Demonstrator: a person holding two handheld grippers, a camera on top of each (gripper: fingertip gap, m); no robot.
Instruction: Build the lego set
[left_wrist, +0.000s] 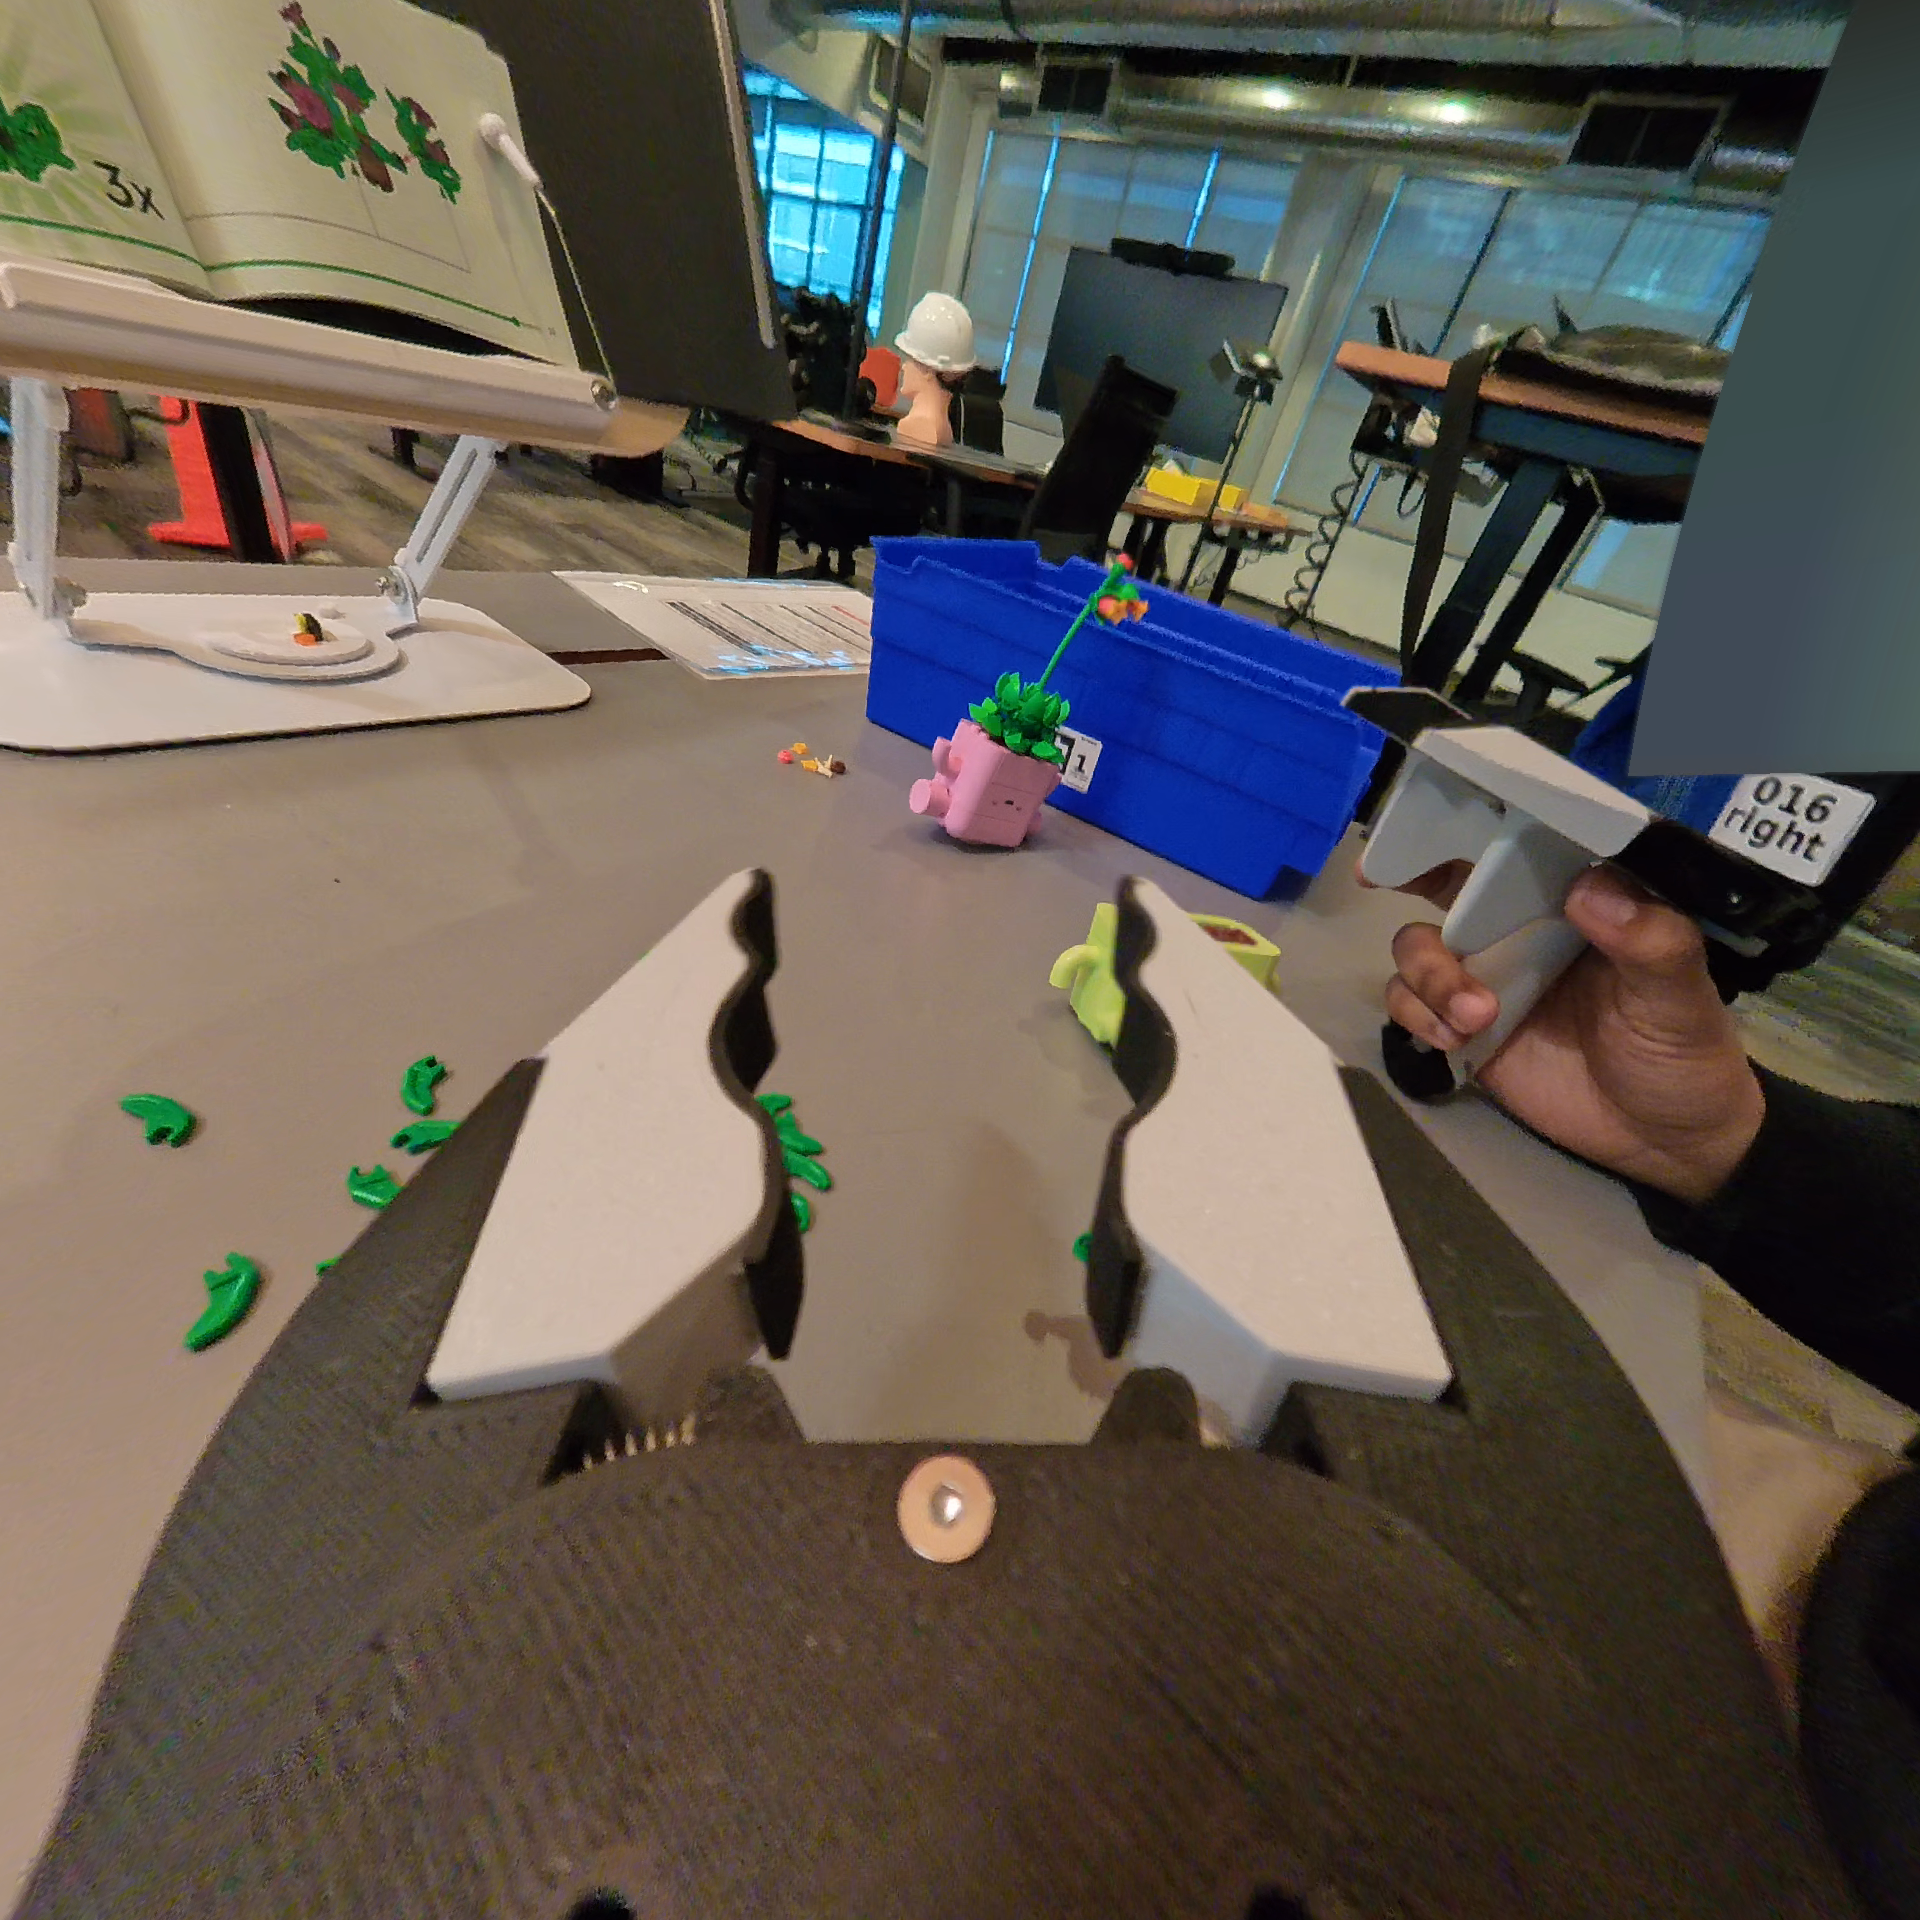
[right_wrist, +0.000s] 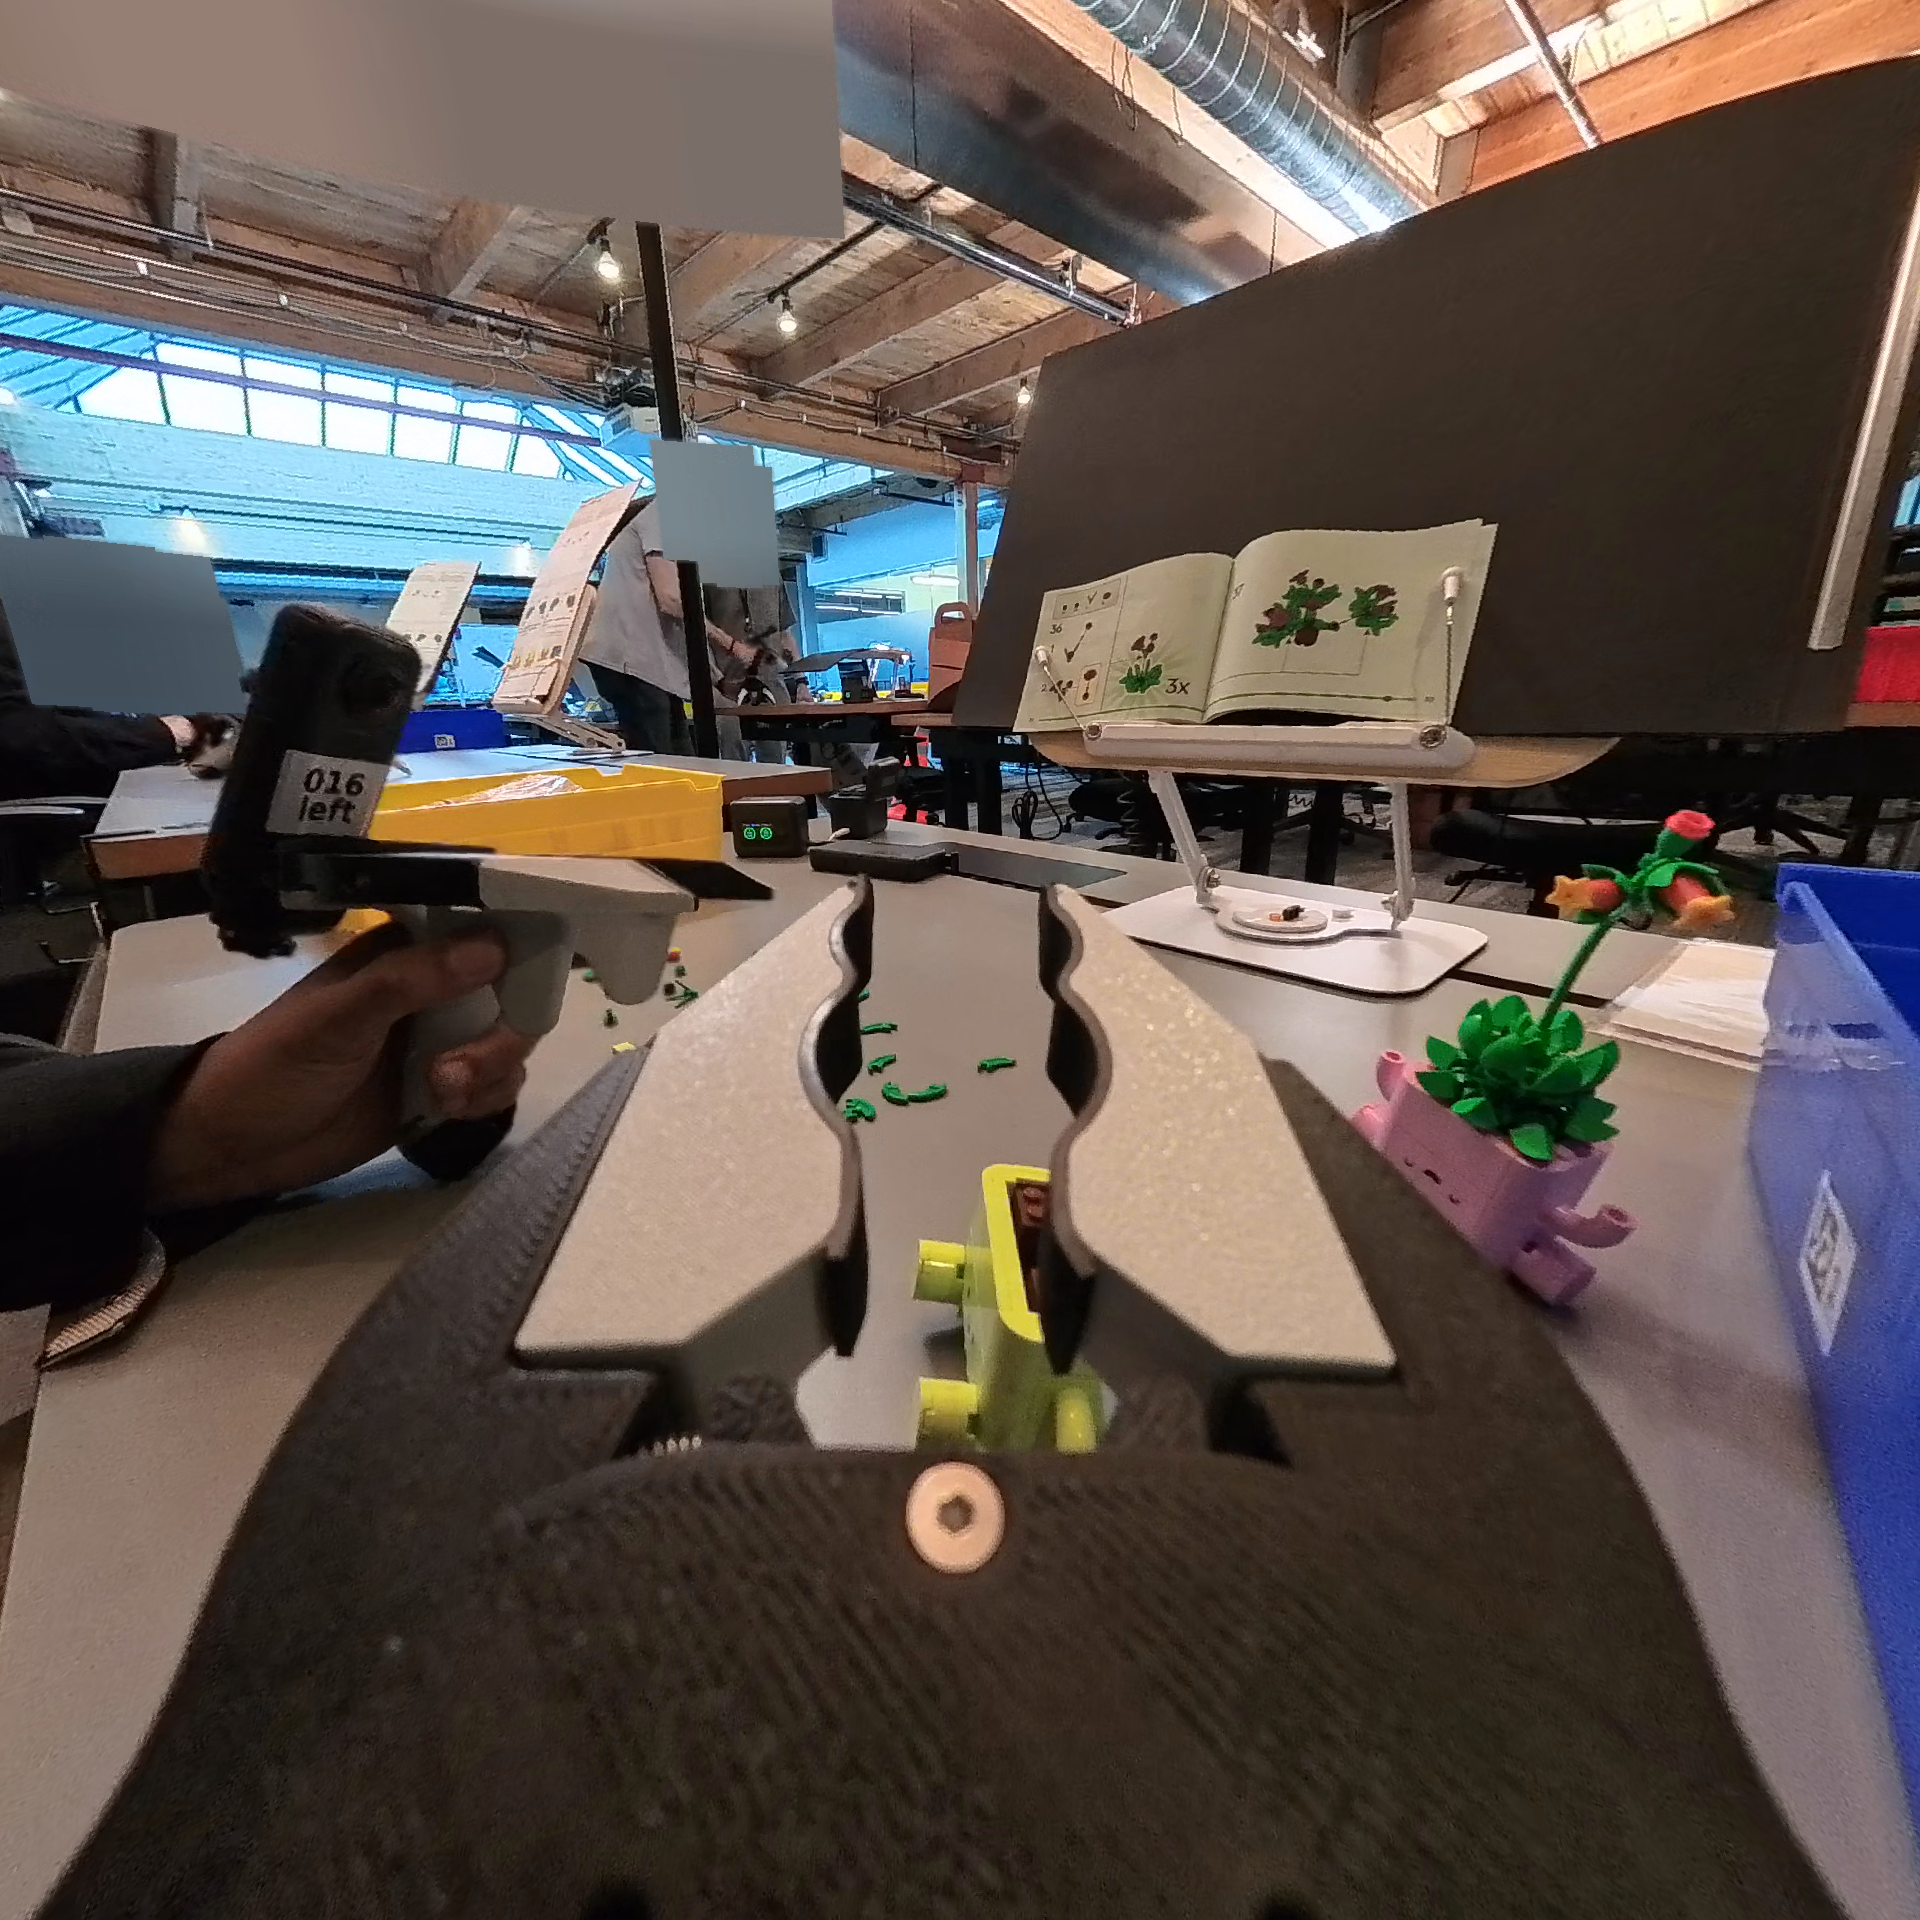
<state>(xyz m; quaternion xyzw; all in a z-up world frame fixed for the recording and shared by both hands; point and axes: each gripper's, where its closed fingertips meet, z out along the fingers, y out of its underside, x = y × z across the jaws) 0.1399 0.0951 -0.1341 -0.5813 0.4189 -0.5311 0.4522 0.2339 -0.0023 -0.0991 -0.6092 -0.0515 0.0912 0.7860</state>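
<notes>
While your left gripper (left_wrist: 945, 914) hangs spread and empty at mid-frame, green leaf pieces (left_wrist: 223, 1299) lie scattered on the grey table (left_wrist: 312, 883) at lower left. Your right gripper (right_wrist: 954, 914) is also parted and holds nothing; the lime-green pot (right_wrist: 1013, 1320) sits low between its fingers, perhaps brushing the right one. Upper right, the pink pot (right_wrist: 1496, 1174) looks finished, with foliage and flower stalk. Filling the lime pot with leaves seems left, per the open instruction booklet (right_wrist: 1257, 639).

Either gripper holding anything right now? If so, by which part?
Nothing is held. Left gripper jaws are open over bare table. Right gripper jaws are open around the lime green pot, which sits on the table ungripped.
</notes>
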